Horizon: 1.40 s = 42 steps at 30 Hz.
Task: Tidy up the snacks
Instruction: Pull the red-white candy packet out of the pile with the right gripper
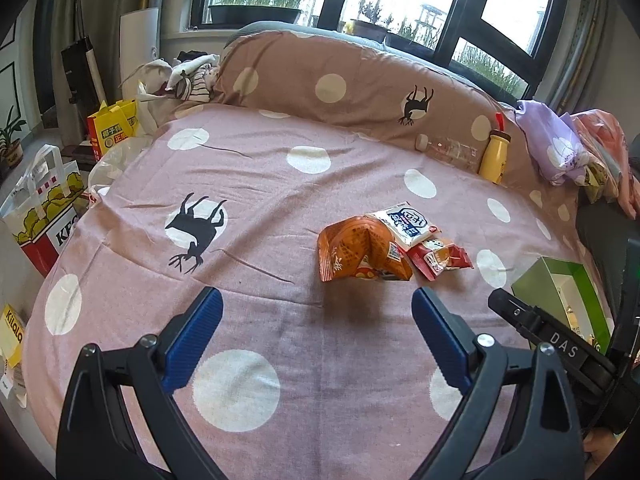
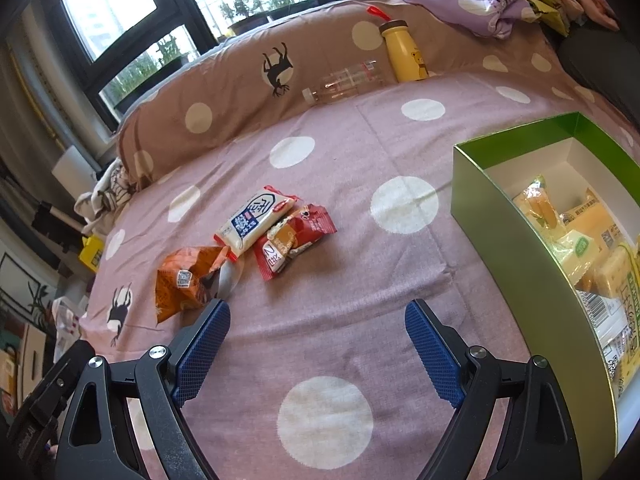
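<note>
Three snack packets lie together on the pink polka-dot bedspread: an orange packet (image 1: 362, 254) (image 2: 188, 280), a white-and-blue packet (image 1: 404, 222) (image 2: 254, 222) and a red packet (image 1: 440, 258) (image 2: 292, 236). A green box (image 2: 516, 248) (image 1: 560, 300) at the right holds several yellow snack packs (image 2: 592, 256). My left gripper (image 1: 318, 312) is open and empty, just short of the orange packet. My right gripper (image 2: 318, 320) is open and empty, near the packets, with the box to its right.
A brown polka-dot pillow (image 1: 340, 76) runs along the far side, with a yellow bottle (image 1: 494, 156) (image 2: 402, 54) and a clear bottle (image 1: 450, 150) (image 2: 344, 80) against it. Purple cloth (image 1: 556, 148) lies far right. Paper bags (image 1: 44, 216) stand off the bed's left edge.
</note>
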Each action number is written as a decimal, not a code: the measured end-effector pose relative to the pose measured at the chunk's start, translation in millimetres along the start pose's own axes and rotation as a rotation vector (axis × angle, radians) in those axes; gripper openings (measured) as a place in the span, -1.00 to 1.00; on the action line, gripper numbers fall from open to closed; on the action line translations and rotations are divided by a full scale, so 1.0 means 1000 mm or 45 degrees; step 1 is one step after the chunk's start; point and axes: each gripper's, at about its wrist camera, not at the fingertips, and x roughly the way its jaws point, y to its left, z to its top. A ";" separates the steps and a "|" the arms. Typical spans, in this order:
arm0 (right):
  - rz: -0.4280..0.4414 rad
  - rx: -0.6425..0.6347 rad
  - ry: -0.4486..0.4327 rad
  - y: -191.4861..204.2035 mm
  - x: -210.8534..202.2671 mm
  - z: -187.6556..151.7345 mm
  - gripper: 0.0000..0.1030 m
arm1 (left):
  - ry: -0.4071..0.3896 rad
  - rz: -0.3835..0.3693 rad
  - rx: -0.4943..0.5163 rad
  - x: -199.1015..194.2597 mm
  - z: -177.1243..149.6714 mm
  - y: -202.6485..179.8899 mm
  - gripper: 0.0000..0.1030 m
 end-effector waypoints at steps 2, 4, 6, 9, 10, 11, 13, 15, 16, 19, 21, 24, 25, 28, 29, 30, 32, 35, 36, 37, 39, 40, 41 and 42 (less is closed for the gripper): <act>0.008 -0.008 0.012 0.000 0.000 0.000 0.74 | -0.008 0.021 0.007 0.000 0.001 0.002 0.77; 0.019 -0.017 0.015 0.001 -0.001 0.001 0.74 | -0.009 0.042 0.010 0.001 0.002 0.004 0.72; 0.026 -0.022 0.020 0.002 -0.003 0.004 0.74 | 0.000 0.048 0.000 0.003 0.002 0.009 0.63; 0.017 -0.015 0.047 0.006 -0.002 0.014 0.74 | 0.022 0.051 -0.028 0.008 0.004 0.017 0.59; 0.015 -0.016 0.068 0.009 0.000 0.019 0.74 | 0.032 0.053 -0.040 0.010 0.005 0.019 0.57; 0.028 -0.015 0.093 0.012 0.004 0.025 0.74 | 0.041 0.055 -0.048 0.012 0.006 0.021 0.55; 0.073 0.009 0.143 0.016 0.015 0.038 0.74 | 0.067 0.064 -0.068 0.016 0.007 0.026 0.43; 0.073 0.042 0.191 0.018 0.029 0.049 0.74 | 0.086 0.072 -0.074 0.019 0.006 0.028 0.31; 0.055 0.056 0.211 0.020 0.038 0.055 0.74 | 0.093 0.075 -0.076 0.020 0.006 0.028 0.25; -0.023 0.093 0.249 0.024 0.067 0.069 0.74 | 0.109 0.057 -0.077 0.022 0.006 0.029 0.16; -0.029 0.098 0.237 0.026 0.080 0.071 0.73 | 0.117 0.050 -0.077 0.023 0.006 0.029 0.16; -0.048 0.048 0.215 0.030 0.100 0.072 0.70 | 0.138 0.070 -0.063 0.028 0.005 0.026 0.16; -0.062 0.014 0.209 0.033 0.106 0.071 0.70 | 0.144 0.082 -0.057 0.030 0.004 0.025 0.16; -0.107 -0.068 0.234 0.037 0.124 0.067 0.70 | 0.169 0.107 -0.036 0.035 0.002 0.022 0.16; -0.103 -0.068 0.251 0.035 0.129 0.065 0.70 | 0.171 0.108 -0.033 0.035 0.002 0.022 0.16; -0.103 -0.069 0.251 0.034 0.132 0.063 0.67 | 0.172 0.108 -0.033 0.035 0.001 0.022 0.16; -0.126 -0.116 0.208 0.035 0.130 0.060 0.33 | 0.171 0.100 -0.032 0.034 0.001 0.022 0.16; -0.123 -0.123 0.187 0.030 0.125 0.057 0.06 | 0.185 0.093 -0.025 0.037 0.000 0.021 0.16; -0.089 -0.097 0.195 0.026 0.123 0.057 -0.12 | 0.193 0.094 -0.023 0.038 -0.001 0.021 0.16; -0.052 -0.083 0.204 0.024 0.119 0.056 -0.25 | 0.199 0.095 -0.018 0.039 -0.002 0.020 0.16; -0.007 -0.083 0.207 0.022 0.107 0.055 -0.41 | 0.201 0.092 -0.011 0.039 -0.002 0.018 0.16; 0.019 -0.085 0.209 0.022 0.101 0.053 -0.49 | 0.202 0.088 -0.009 0.038 -0.003 0.017 0.16; 0.056 -0.082 0.216 0.021 0.093 0.050 -0.52 | 0.202 0.080 -0.008 0.038 -0.003 0.017 0.16; 0.093 -0.077 0.230 0.021 0.086 0.046 -0.60 | 0.207 0.067 -0.006 0.038 -0.003 0.015 0.16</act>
